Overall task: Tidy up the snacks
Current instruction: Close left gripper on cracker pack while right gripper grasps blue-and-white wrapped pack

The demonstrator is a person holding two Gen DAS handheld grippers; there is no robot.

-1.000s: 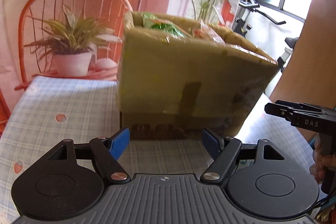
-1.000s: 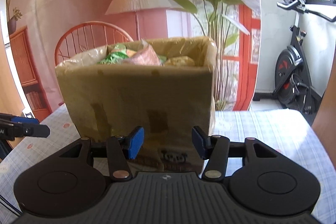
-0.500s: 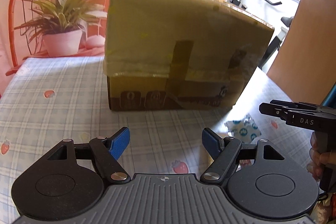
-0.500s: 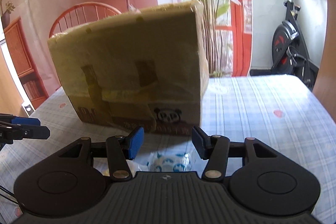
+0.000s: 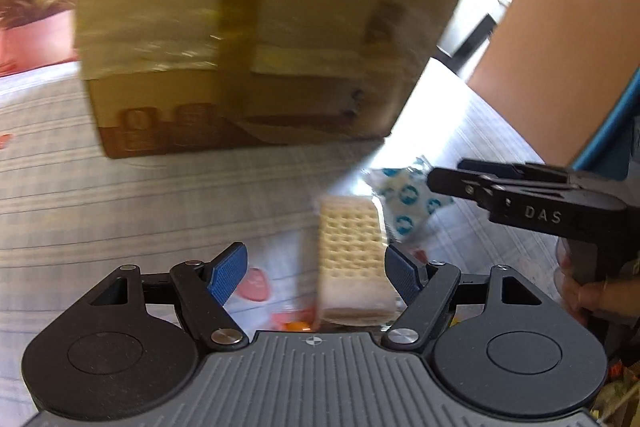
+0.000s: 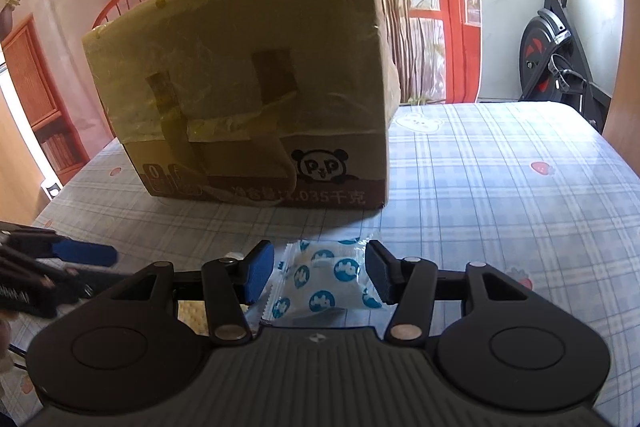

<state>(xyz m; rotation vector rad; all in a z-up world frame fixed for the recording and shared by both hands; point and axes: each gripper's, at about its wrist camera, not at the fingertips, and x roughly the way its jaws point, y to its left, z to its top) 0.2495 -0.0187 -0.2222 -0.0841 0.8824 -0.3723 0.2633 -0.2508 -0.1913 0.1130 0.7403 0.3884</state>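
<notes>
Lying on the cloth just in front of the box [image 6: 248,83], two loose snacks wait for pickup.
The dotted packet [image 6: 326,281] sits between the right gripper's [image 6: 320,273] released, empty jaws, long axis spanning them; the wafer [image 5: 352,255], farther from the box, points lengthwise along the left gripper [image 5: 316,269], near its right finger, jaws wide and empty.

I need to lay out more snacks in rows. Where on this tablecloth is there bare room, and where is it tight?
Bare checked tablecloth stretches right of the cardboard box toward the exercise bike. Another free strip lies left of the box. It is crowded in front of the box, where the wafer and blue-dotted packet lie close together between both grippers.
</notes>
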